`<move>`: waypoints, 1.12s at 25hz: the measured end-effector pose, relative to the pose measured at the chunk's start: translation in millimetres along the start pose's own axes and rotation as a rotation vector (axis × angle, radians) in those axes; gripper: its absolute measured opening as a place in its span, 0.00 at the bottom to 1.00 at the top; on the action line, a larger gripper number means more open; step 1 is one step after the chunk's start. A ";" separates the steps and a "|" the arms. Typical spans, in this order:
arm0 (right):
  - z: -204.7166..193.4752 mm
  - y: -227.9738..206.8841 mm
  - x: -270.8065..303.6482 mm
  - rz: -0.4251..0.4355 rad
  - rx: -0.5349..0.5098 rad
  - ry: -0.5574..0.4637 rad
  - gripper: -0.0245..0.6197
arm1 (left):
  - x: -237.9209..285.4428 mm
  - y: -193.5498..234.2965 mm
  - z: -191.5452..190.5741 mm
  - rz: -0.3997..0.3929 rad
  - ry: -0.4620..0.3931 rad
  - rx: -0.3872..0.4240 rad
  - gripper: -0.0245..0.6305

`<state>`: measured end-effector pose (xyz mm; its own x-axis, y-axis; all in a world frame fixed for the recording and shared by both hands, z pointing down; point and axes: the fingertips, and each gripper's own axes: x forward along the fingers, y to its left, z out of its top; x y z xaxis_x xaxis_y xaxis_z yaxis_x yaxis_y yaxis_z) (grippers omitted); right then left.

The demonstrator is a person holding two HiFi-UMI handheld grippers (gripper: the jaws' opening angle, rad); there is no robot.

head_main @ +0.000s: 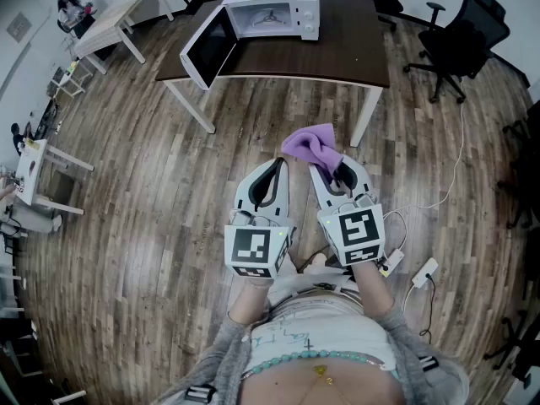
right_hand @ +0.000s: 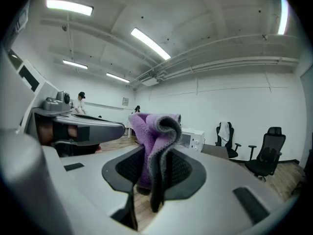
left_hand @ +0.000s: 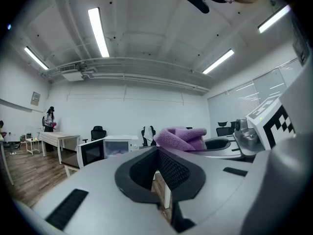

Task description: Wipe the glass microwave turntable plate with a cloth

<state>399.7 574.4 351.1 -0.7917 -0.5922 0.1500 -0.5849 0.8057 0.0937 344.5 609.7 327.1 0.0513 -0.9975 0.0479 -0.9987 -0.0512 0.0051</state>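
Right gripper fingers pinch the purple cloth: soft, light, floppy, and the mid-fold grip looks secure. Left gripper fingers pressed together, empty. Glass plate apparently inside the open microwave on the surface, 12 o'clock, well apart. Probably heavy, slick, breakable; take it by the rim.

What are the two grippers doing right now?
Left gripper: jaws closed, holding nothing.
Right gripper: jaws closed on the purple cloth.
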 end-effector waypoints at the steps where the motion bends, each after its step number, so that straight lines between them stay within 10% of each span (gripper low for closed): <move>1: -1.3 -1.8 -1.4 0.007 0.004 -0.001 0.21 | 0.7 -2.0 -1.2 0.003 0.001 0.000 0.06; 12: -20.5 -15.5 -9.8 0.057 0.049 -0.018 0.21 | -2.7 -10.0 -14.9 0.040 0.011 -0.023 0.05; 28: -12.4 -24.3 108.8 0.014 0.011 0.022 0.21 | 82.4 84.0 -20.8 -0.038 -0.004 -0.053 0.05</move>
<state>330.0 490.6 377.3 -0.7960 -0.5802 0.1724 -0.5756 0.8137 0.0808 264.9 524.2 352.3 0.0892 -0.9951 0.0426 -0.9944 -0.0866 0.0601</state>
